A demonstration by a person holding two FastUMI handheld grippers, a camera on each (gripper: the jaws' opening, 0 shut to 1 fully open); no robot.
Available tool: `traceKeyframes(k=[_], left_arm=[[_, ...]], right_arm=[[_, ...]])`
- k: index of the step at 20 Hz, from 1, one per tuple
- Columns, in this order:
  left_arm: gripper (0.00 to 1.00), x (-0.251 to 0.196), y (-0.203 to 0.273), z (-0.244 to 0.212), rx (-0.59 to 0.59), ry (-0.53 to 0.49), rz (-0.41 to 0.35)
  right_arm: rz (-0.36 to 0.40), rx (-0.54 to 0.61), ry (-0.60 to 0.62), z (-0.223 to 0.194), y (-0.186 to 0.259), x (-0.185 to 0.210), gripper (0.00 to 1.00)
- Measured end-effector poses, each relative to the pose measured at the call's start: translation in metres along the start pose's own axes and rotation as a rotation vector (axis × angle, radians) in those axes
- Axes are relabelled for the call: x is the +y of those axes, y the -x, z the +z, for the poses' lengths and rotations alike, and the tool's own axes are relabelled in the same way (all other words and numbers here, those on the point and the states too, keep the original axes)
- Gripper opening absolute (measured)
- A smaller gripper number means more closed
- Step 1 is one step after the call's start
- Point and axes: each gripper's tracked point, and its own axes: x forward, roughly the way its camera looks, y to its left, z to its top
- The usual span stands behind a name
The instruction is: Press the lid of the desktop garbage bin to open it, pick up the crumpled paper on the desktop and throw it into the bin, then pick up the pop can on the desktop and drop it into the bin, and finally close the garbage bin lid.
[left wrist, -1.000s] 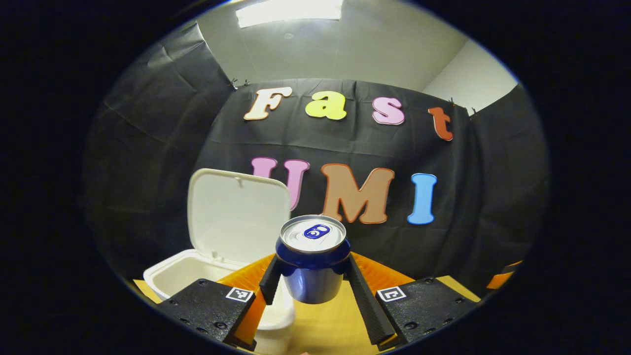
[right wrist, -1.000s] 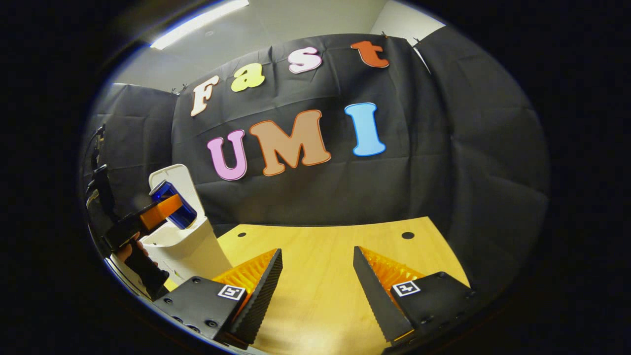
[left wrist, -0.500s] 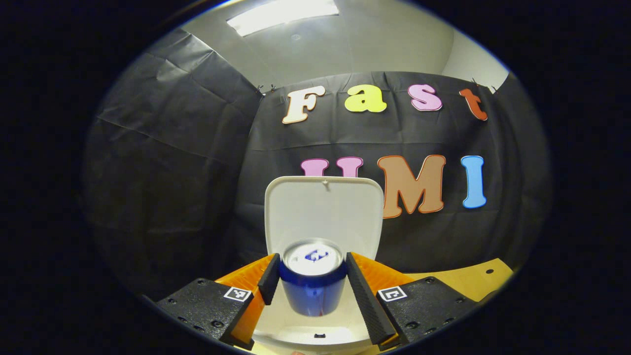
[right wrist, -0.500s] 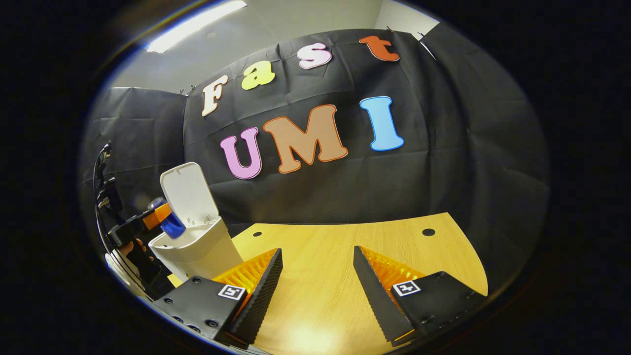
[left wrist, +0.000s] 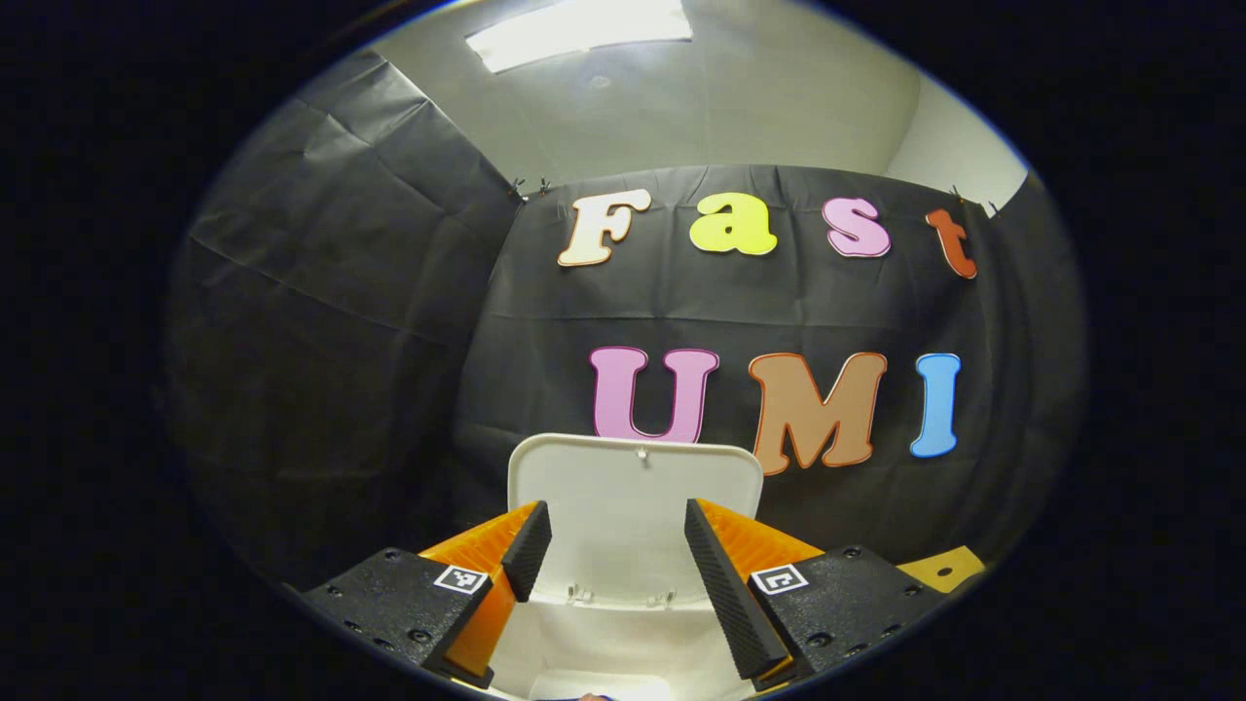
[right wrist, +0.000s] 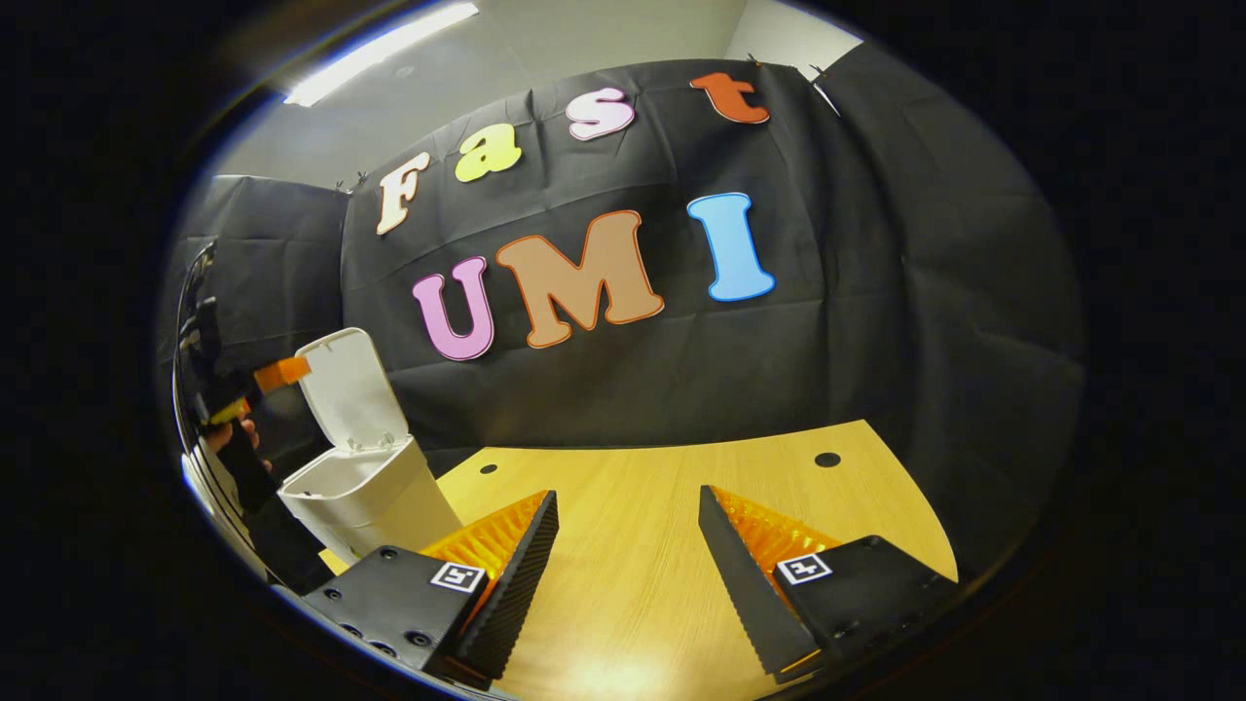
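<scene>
The white garbage bin (right wrist: 365, 497) stands at the table's left end with its lid (right wrist: 343, 394) raised upright. In the left gripper view the lid (left wrist: 633, 506) rises straight ahead, and the bin's rim (left wrist: 623, 638) lies just below my left gripper (left wrist: 611, 570), which is open with nothing between its fingers. From the right gripper view, the left gripper (right wrist: 263, 382) hovers above the bin's near side, held by a hand (right wrist: 226, 436). My right gripper (right wrist: 628, 565) is open over the wooden table (right wrist: 642, 487).
The wooden tabletop has two small round holes (right wrist: 827, 459) near its back edge. Black cloth walls close the booth behind and on both sides. A corner of the table (left wrist: 939, 567) shows to the right of the bin.
The blue pop can that my left gripper held over the bin has left its fingers, which now stand apart. The left gripper has risen a little. The right gripper has barely moved.
</scene>
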Motion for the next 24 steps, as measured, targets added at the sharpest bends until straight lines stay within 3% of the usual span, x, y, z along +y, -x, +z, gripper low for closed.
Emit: traceKeyframes(k=[4,9,15,19,24], left_arm=[[0.80,-0.003,-0.026,0.024,-0.020,0.018,-0.005],[0.80,-0.007,-0.058,0.043,-0.037,-0.036,-0.010],[0.82,-0.011,-0.089,0.025,0.046,-0.062,-0.040],[0.80,-0.005,-0.086,0.018,0.061,-0.080,-0.025],[0.81,-0.006,-0.057,0.022,-0.018,-0.101,-0.039]], right_arm=[[-0.008,0.010,-0.024,-0.005,-0.002,-0.004,0.93],[-0.025,0.013,-0.014,-0.009,-0.003,-0.009,0.93],[-0.029,0.009,-0.024,-0.009,-0.005,-0.010,0.93],[-0.024,0.014,-0.022,-0.012,-0.005,-0.008,0.93],[-0.007,0.020,-0.037,-0.015,-0.010,-0.003,0.93]])
